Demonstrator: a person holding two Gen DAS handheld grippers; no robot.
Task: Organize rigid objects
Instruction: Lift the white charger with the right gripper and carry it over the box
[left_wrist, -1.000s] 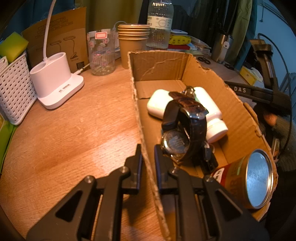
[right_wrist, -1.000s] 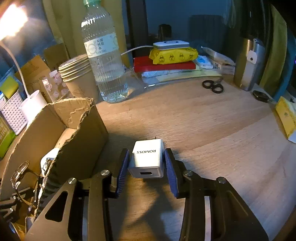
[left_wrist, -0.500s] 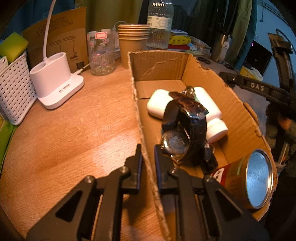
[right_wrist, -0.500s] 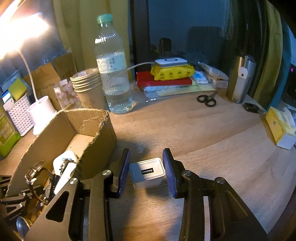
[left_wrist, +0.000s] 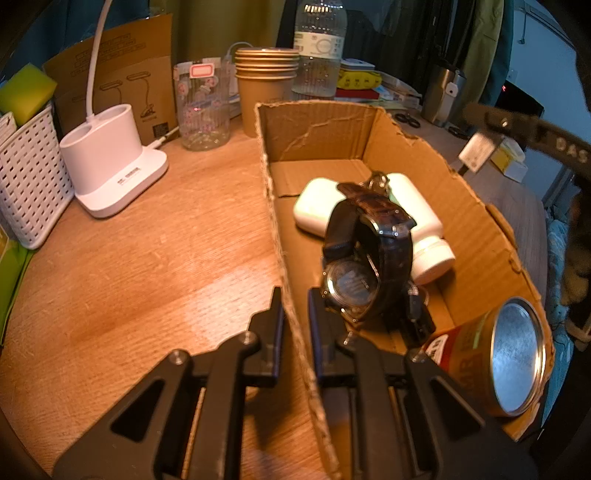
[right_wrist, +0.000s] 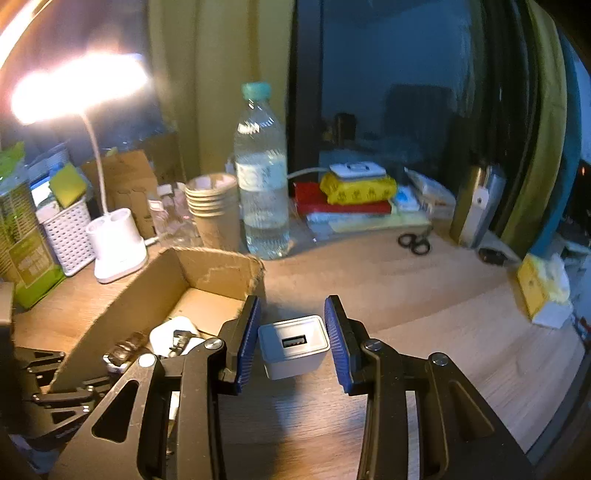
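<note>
My left gripper (left_wrist: 294, 306) is shut on the near left wall of the open cardboard box (left_wrist: 476, 221), one finger inside and one outside. The box holds a dark wristwatch (left_wrist: 365, 251), a white case (left_wrist: 317, 210), a white bottle (left_wrist: 424, 229) and a tin can (left_wrist: 495, 365) on its side. My right gripper (right_wrist: 293, 338) is shut on a white USB charger (right_wrist: 293, 345) and holds it in the air beside the box's right wall (right_wrist: 221, 266). The charger also shows in the left wrist view (left_wrist: 476, 151), above the box's right edge.
A white lamp base (left_wrist: 110, 170), a white basket (left_wrist: 26, 177), a glass jar (left_wrist: 201, 103), stacked paper cups (left_wrist: 266, 85) and a water bottle (left_wrist: 319, 48) stand behind the box. Scissors (right_wrist: 413, 242), a steel flask (right_wrist: 476, 206) and a tissue pack (right_wrist: 543, 291) lie to the right.
My right gripper has lifted the charger off the table and carried it up toward the box. My left gripper and the box have not moved.
</note>
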